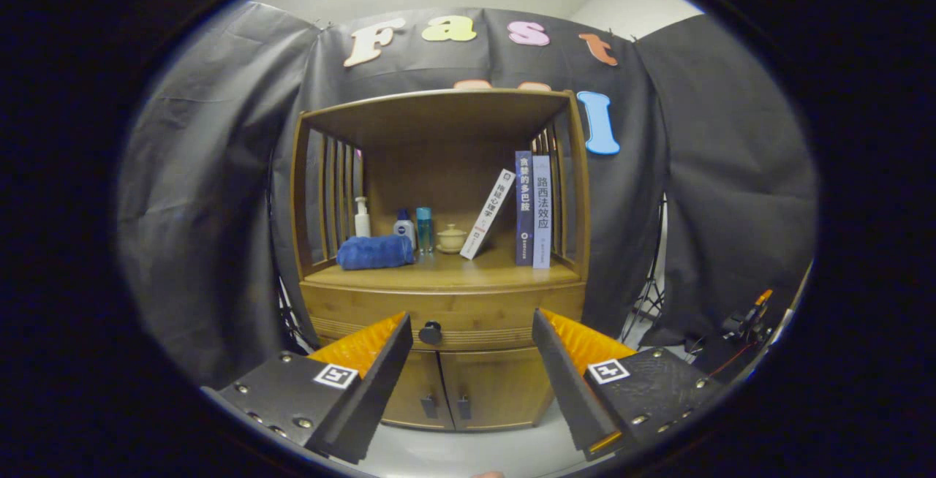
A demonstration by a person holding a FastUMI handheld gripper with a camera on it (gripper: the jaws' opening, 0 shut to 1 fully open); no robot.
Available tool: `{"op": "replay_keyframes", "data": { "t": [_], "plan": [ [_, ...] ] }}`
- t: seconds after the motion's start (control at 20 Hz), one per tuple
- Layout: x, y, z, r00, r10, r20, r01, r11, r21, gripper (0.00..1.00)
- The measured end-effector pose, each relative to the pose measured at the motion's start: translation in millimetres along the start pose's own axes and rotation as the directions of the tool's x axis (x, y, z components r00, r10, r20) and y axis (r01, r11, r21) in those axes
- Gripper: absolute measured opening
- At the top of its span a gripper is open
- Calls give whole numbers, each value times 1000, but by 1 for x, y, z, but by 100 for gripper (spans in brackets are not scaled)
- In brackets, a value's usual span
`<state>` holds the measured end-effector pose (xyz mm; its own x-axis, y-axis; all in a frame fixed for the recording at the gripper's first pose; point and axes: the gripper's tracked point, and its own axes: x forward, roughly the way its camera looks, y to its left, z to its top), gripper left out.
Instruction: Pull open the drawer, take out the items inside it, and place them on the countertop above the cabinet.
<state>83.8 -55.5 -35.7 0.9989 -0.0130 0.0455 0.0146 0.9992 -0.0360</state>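
A wooden cabinet (pixel 446 302) stands ahead of me. Its drawer (pixel 365 311) is closed, with a dark round knob (pixel 430 332) at the front centre. Above the drawer lies the countertop (pixel 468 271), roofed by an open shelf frame. My gripper (pixel 472 332) is open, fingers spread wide, and holds nothing. The knob sits between the fingertips, nearer the left one and still some way beyond them. What lies inside the drawer is hidden.
On the countertop sit a rolled blue towel (pixel 375 252), a white pump bottle (pixel 361 218), two small bottles (pixel 414 229), a lidded cup (pixel 451 239) and three books (pixel 523 209). Below the drawer are two cabinet doors (pixel 468 387). A tripod and cables (pixel 731 332) stand at the right.
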Motion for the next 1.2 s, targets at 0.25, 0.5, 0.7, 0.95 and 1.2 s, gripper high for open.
{"op": "replay_keyframes", "data": {
  "t": [0.25, 0.5, 0.7, 0.95, 1.2],
  "plan": [
    [34, 4, -16, 1000, -8, -30, 8, 1000, 25, 98],
    [92, 10, -41, 999, -6, -40, 7, 999, 38, 98],
    [148, 26, -84, 995, 34, -89, -33, 999, 11, 99],
    [179, 31, -127, 992, 31, -123, -28, 999, 30, 93],
    [198, 72, -132, 987, 130, -99, -125, 991, 51, 72]
  ]
}}
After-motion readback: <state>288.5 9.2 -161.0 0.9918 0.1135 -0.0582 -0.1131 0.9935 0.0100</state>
